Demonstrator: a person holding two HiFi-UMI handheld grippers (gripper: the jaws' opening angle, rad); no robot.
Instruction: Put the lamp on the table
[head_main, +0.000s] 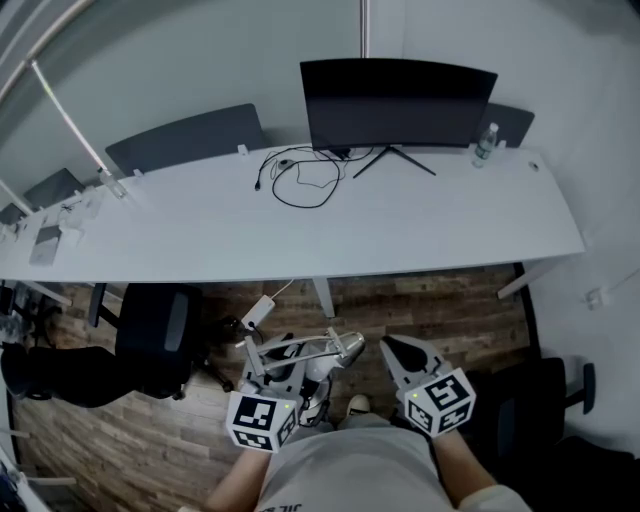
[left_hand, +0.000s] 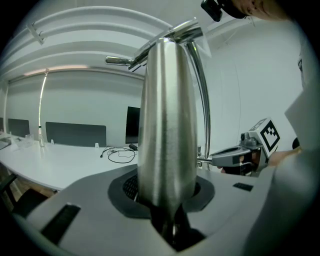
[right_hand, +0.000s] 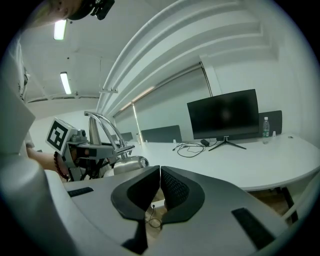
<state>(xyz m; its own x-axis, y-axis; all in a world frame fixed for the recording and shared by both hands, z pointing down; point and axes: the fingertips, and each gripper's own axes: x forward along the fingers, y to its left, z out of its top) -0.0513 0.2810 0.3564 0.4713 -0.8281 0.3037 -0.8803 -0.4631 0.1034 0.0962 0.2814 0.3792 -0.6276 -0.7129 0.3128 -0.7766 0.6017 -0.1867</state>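
A silver metal lamp (head_main: 318, 349) with thin jointed arms hangs over the wooden floor, short of the long white table (head_main: 420, 235). My left gripper (head_main: 274, 370) is shut on it; in the left gripper view the lamp's shiny body (left_hand: 167, 120) stands upright between the jaws and fills the middle. My right gripper (head_main: 393, 347) hovers just right of the lamp, shut, with nothing in it. In the right gripper view its pads (right_hand: 172, 189) meet, and the lamp (right_hand: 107, 131) and left gripper (right_hand: 80, 150) show at the left. The right gripper (left_hand: 235, 158) also shows in the left gripper view.
On the table stand a black monitor (head_main: 396, 104), a coiled black cable (head_main: 303, 176) and a water bottle (head_main: 484, 145). A black office chair (head_main: 152, 335) stands under the table at the left. A white adapter (head_main: 258, 312) lies on the floor. Another chair (head_main: 535, 400) stands at the right.
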